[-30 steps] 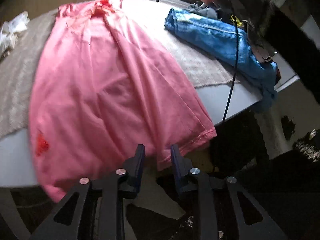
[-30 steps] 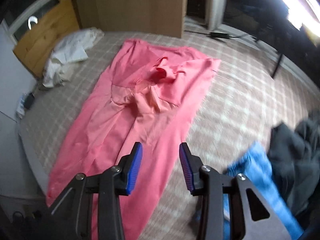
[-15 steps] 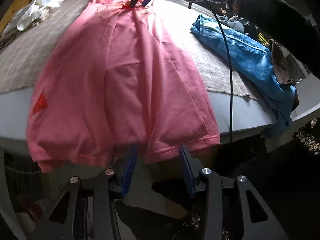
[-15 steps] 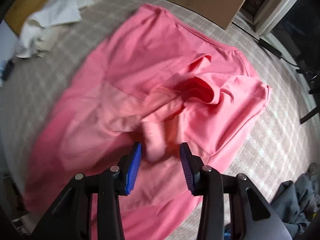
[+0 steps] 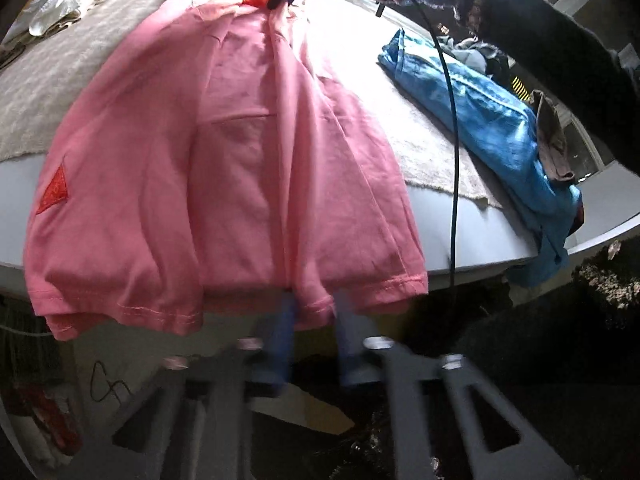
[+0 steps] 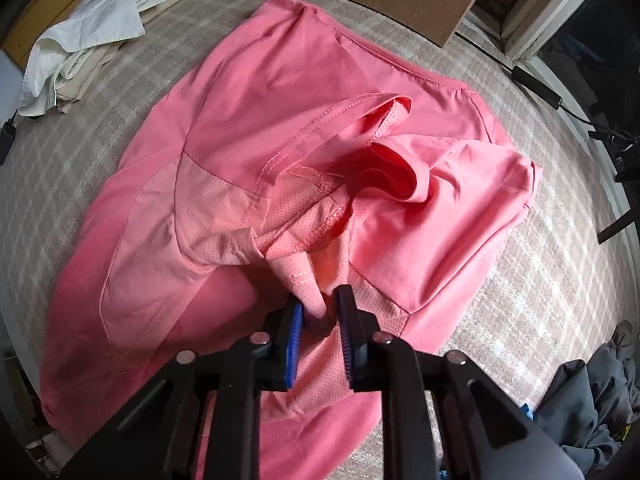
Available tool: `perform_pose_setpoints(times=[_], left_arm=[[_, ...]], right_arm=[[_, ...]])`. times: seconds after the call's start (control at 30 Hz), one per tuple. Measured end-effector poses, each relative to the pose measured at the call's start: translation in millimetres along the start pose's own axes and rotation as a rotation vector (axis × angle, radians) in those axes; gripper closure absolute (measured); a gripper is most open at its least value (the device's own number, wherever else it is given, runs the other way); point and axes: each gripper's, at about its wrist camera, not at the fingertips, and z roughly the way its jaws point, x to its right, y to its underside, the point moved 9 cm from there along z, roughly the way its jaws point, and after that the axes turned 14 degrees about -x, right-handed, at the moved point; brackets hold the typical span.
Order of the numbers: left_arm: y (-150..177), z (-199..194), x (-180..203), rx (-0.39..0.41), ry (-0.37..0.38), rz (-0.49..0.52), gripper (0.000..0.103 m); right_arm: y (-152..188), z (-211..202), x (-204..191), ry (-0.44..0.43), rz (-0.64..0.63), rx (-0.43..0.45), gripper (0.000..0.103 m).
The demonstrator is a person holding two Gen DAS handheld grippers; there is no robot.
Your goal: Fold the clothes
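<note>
A checked grey-beige blanket (image 6: 520,280) is covering a white table (image 5: 472,256) in a dim room, with a wooden board standing at the far edge. The right gripper (image 6: 320,316) is working at the collar end of the pink shirt (image 6: 248,128), its blue-padded jaws standing either side of a bunched ridge of mesh fabric near the neckline; they are not fully closed, and whether the pads are already pinching the cloth is hard to tell. The left gripper (image 5: 314,320) is reaching at the opposite end, its jaws spread and blurred, straddling a hanging fold of the hem (image 5: 312,308) without clamping it. The shirt is lying lengthwise on the blanket, its bottom edge draping over the table edge. It looks thin, light and limp, so it is likely going to sag and crumple wherever it is not supported, and the smooth knit may slip from a shallow pinch. Stitched edges such as the collar band and the hem seem the surest places to grip, being thicker. Further out, a pile of white cloth (image 6: 80,48) is sitting in a far corner, a blue garment (image 5: 480,120) is lying beside the shirt, and dark grey clothing (image 6: 592,400) is resting near the right.
</note>
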Motion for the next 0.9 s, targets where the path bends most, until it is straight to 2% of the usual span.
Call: perform_pose_setpoints(times=[0.03,0.07,0.2,0.33,0.47,0.53,0.6,0.7,0.77,0.83,0.9], left_arm=[[0.0,0.4,0.4,0.000,-0.006,0.008,0.096],[-0.1,0.3,1.1,0.002,-0.012,0.017,0.102],[-3.8,-13.7,9.0,0.058,-0.006,0.053,0.102],[-8.4,-31.5,-2.1,0.087,-0.025,0.033,0.102],[-8.7,-38.9,-17.2,0.088,-0.052,0.017,0.102],[-7.3,-33.5,-24.7,0.067,-0.040,0.001,0.101],[-6.0,-24.6,-30.8,0.037,-0.072,-0.003,0.101],[-4.5,-21.0,-39.4,0.014,-0.100,-0.019,0.100],[-1.1,-30.0,-44.0,0.014,-0.101,-0.019,0.100],[2.5,-43.7,-46.9,0.021,-0.113,-0.006,0.100],[6.9,-58.6,-54.7,0.028,-0.139,0.002,0.095]], right_arm=[[0.1,-0.8,-1.3,0.003,-0.002,0.002,0.091],[-0.1,-2.1,-2.0,0.003,0.002,0.006,0.093],[2.5,-9.8,-4.5,-0.022,0.018,0.024,0.098],[0.1,-25.9,-4.0,-0.064,0.043,0.049,0.099],[-0.4,-30.4,0.2,-0.085,0.073,0.064,0.099],[-3.7,-27.7,-0.2,-0.091,0.087,0.061,0.099],[-8.8,-22.0,-0.4,-0.097,0.096,0.053,0.099],[-11.1,-14.1,-7.9,-0.118,0.082,0.034,0.096],[-7.3,-21.3,-9.9,-0.121,0.076,0.042,0.086],[4.4,-44.4,-8.3,-0.152,0.086,0.090,0.082],[33.9,-72.4,-10.9,-0.161,0.062,0.158,0.082]])
